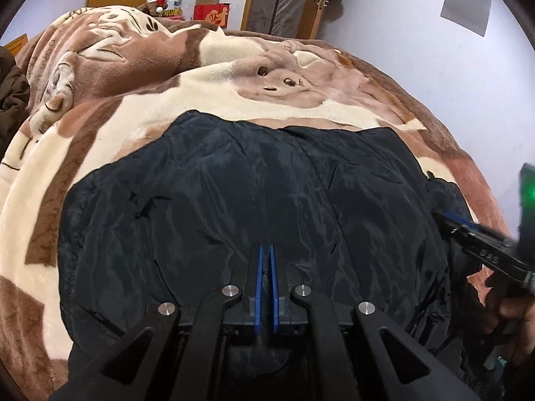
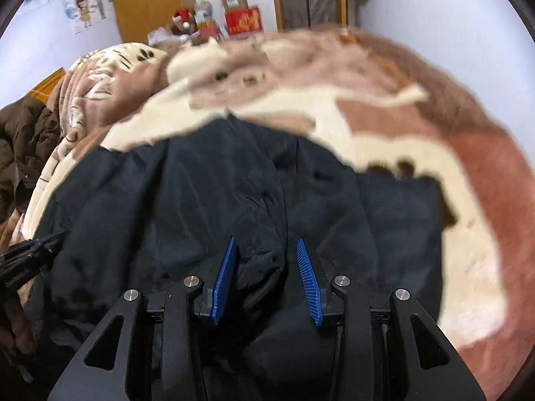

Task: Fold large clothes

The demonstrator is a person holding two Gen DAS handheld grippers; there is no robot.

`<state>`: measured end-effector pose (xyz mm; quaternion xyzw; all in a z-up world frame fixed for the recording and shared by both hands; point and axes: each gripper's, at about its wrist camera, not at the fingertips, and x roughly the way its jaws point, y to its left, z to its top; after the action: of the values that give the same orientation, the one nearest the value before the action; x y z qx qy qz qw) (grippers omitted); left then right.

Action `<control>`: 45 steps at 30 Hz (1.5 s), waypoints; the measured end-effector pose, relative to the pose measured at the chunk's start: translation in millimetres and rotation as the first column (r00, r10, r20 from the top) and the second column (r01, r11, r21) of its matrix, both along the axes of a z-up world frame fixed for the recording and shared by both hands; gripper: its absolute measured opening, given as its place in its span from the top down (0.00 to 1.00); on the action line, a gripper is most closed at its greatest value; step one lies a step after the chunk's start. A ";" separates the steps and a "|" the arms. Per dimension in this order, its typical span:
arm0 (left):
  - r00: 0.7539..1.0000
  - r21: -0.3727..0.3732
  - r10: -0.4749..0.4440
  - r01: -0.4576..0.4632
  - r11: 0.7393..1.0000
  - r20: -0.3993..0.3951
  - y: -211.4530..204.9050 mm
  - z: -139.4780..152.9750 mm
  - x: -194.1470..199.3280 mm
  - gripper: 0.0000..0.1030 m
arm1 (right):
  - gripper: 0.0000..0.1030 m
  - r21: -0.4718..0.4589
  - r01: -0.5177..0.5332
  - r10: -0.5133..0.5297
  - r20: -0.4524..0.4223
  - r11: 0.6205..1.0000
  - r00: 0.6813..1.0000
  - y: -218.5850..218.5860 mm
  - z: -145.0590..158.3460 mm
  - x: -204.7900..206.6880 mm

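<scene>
A large black padded jacket lies spread on a bed covered by a brown and cream plush blanket. My left gripper is over the jacket's near middle, its blue pads nearly together with only a thin slit between them, and nothing clearly held. My right gripper is open, and a raised fold of the jacket bulges between its blue pads. The right gripper also shows at the right edge of the left wrist view. The left gripper shows at the left edge of the right wrist view.
A dark brown puffer coat lies at the bed's left side. Red boxes, a Santa hat toy and wooden doors stand beyond the bed's far end. A pale wall runs along the right.
</scene>
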<state>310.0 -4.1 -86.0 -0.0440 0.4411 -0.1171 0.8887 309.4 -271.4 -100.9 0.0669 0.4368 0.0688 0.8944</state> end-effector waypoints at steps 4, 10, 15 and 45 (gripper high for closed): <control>1.000 0.011 -0.010 0.011 1.000 -0.010 -4.0 -7.1 2.0 0.95 | 0.63 -0.010 0.008 -0.008 -0.010 1.000 1.000 1.3 -9.6 2.7; 0.999 0.018 -0.008 0.008 1.000 -0.033 -8.0 -21.8 8.2 0.95 | 0.63 -0.038 0.005 -0.005 -0.012 0.999 1.000 4.1 -19.4 3.0; 0.999 0.039 -0.005 0.006 0.999 -0.037 -12.3 -26.8 8.3 0.95 | 0.63 -0.056 0.006 -0.007 -0.024 0.998 1.000 8.1 -19.5 4.1; 0.996 -0.081 -0.023 0.017 0.997 -0.083 5.2 -13.4 -57.0 0.95 | 0.63 0.042 -0.106 0.107 -0.038 0.994 0.993 66.0 20.0 -58.3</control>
<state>253.0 1.1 -99.4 -0.0799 0.4734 -0.1416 0.8657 251.0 -205.4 -80.9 0.0626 0.4564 0.1237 0.8789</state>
